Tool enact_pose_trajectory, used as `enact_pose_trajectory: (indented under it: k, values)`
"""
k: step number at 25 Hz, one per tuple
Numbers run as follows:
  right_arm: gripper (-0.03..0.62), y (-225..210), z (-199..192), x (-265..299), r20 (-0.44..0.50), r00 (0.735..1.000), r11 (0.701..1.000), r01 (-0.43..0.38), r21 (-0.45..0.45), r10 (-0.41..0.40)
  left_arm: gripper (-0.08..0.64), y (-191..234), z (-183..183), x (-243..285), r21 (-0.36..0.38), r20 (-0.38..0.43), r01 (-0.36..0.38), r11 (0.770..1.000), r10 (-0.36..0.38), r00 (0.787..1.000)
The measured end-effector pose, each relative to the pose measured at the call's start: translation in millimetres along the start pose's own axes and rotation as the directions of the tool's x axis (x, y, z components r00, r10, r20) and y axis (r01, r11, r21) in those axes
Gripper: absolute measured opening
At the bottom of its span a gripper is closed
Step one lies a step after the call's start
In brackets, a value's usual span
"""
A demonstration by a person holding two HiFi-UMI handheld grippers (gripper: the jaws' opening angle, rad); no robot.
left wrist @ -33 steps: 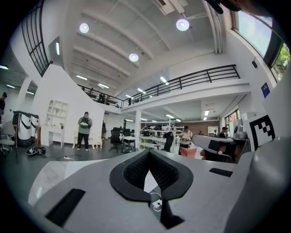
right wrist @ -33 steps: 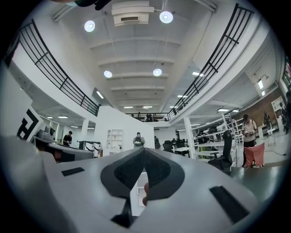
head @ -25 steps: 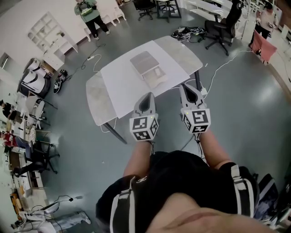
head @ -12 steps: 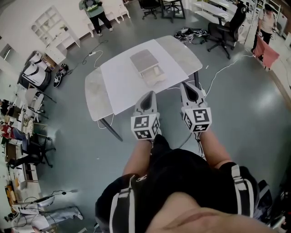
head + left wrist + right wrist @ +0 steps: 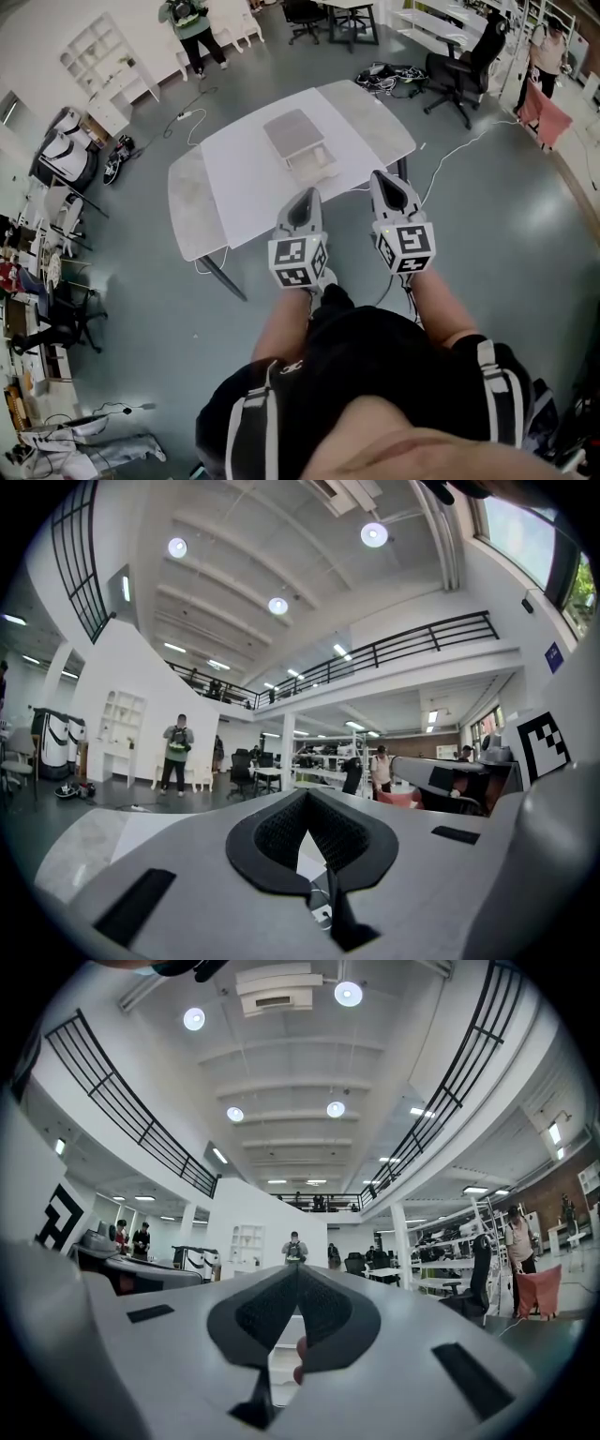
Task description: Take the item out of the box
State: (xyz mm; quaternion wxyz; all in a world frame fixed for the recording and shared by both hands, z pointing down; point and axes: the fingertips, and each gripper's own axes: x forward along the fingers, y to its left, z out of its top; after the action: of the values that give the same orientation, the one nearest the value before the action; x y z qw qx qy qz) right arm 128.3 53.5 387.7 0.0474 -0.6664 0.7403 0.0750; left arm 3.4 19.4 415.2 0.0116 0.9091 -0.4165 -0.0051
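In the head view, the person is holding the left tool (image 5: 304,197) and the right tool (image 5: 383,178) side by side in front of the body, both pointing toward the table (image 5: 234,187). The tips of both are reaching only to the near edge of the table. The box (image 5: 300,141) is lying on the white middle of the table, past both tools and apart from them, a little nearer the line of the left tool than that of the right. It is lying open, with the grey lid flat on the far side and the pale tray on the near side. What is lying in the tray is too small to make out. A person in a green top (image 5: 190,23) is standing on the floor (image 5: 487,216) well beyond the table, and a black office chair (image 5: 452,64) is standing off to the right.

In the left gripper view, the left tool (image 5: 306,797) is pointing level, and its jaws are meeting at their tips with nothing between them. A strip of pale surface is showing through the gap behind the tips. The person in the green top (image 5: 175,754) is standing far off to the left.

In the right gripper view, the right tool (image 5: 297,1269) is tilting slightly upward, and its jaws are pressing together, empty. A pale shape is showing through the gap below the tips, but I cannot tell whether it is the box or the table. The same person (image 5: 294,1249) is standing straight ahead in the distance.
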Motion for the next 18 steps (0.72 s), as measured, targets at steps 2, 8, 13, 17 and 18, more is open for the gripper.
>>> enact_pose_trajectory:
  k: [2,8,13,17,18]
  values:
    - [0.012,0,-5,10,-0.005,1.000,1.000,0.004,-0.002,-0.004,0.002,8,-4,8,-0.009,-0.006,0.003,1.000,-0.003,1.000]
    - [0.012,-8,-19,43,-0.019,1.000,1.000,0.015,-0.011,-0.016,0.002,26,-17,42,-0.026,-0.021,0.021,0.999,-0.022,1.000]
    - [0.012,-17,-34,79,-0.034,0.999,1.000,0.015,-0.007,-0.015,0.002,46,-26,77,-0.032,-0.034,0.027,0.999,-0.028,0.999]
    - [0.012,-21,-38,120,-0.041,0.999,1.000,0.002,0.001,-0.002,0.002,71,-20,109,-0.029,-0.038,0.026,0.999,-0.027,0.999]
    - [0.012,-22,-39,130,-0.042,0.999,1.000,-0.002,0.001,0.002,0.002,76,-19,117,-0.028,-0.041,0.025,0.999,-0.026,0.999]
